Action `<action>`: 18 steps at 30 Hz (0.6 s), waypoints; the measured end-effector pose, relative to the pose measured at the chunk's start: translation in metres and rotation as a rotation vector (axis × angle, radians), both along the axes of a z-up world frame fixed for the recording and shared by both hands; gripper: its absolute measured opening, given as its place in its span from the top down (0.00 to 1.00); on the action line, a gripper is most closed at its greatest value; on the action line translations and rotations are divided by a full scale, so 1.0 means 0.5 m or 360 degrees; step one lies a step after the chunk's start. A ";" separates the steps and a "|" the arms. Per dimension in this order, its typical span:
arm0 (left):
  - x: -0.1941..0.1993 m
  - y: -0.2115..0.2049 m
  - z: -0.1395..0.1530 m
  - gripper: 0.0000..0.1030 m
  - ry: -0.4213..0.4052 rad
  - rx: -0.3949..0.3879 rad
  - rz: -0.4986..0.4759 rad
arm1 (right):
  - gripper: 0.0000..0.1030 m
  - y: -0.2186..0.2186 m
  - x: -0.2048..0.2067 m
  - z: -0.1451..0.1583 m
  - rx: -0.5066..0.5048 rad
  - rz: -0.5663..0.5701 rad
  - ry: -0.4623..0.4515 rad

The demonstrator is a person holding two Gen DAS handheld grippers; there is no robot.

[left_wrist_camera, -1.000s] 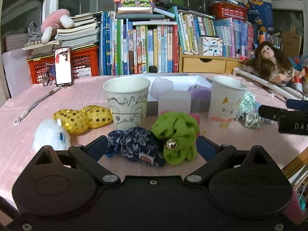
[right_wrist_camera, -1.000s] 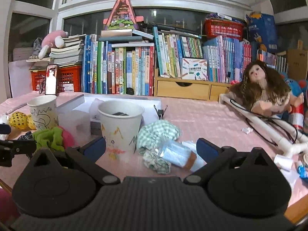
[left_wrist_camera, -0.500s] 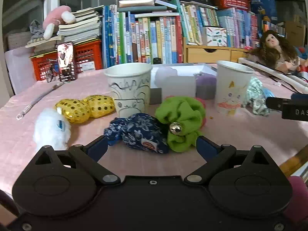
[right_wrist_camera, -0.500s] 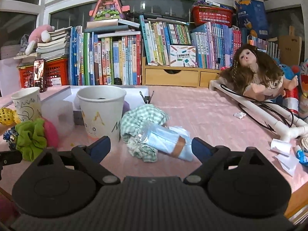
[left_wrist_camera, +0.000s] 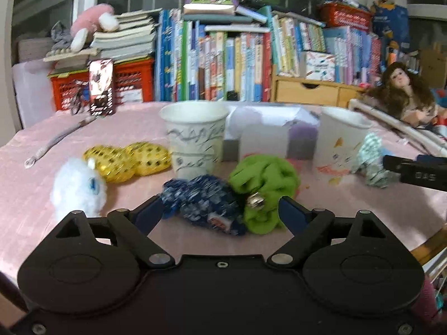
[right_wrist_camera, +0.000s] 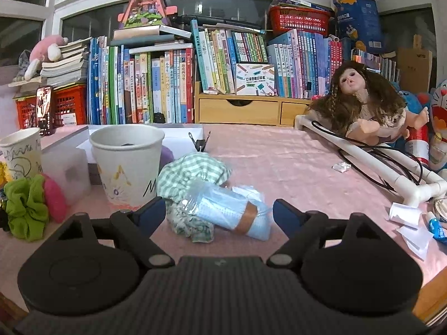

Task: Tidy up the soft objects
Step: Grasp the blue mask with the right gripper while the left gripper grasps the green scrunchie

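Jaws closing on both: left gripper (left_wrist_camera: pixel 220 213) around scrunchies (left_wrist_camera: pixel 232 195), right gripper (right_wrist_camera: pixel 218 214) around packet (right_wrist_camera: pixel 226 209).

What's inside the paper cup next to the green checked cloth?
From the right wrist view, the paper cup shows a small dark thing just past its near rim. What it is, and anything lower in the cup, is hidden by the cup wall.

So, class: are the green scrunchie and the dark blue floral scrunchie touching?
Touching. The left wrist view shows the green scrunchie pressed against the dark blue floral scrunchie, no gap.
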State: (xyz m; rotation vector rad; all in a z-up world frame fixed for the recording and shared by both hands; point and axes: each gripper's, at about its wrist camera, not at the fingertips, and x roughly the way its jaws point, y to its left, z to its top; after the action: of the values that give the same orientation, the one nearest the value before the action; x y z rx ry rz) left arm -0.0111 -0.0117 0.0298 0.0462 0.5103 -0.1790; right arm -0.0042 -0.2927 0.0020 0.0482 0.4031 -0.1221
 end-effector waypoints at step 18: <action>0.047 -0.077 -0.004 0.26 0.0033 -0.0009 -0.0139 | 0.12 -0.083 0.053 -0.024 0.0339 -0.0008 0.0061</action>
State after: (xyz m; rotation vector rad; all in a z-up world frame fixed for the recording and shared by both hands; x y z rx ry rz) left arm 0.0122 -0.0501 0.0278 0.0615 0.5287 -0.2665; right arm 0.0222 -0.3344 -0.0101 0.2568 0.4530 -0.0847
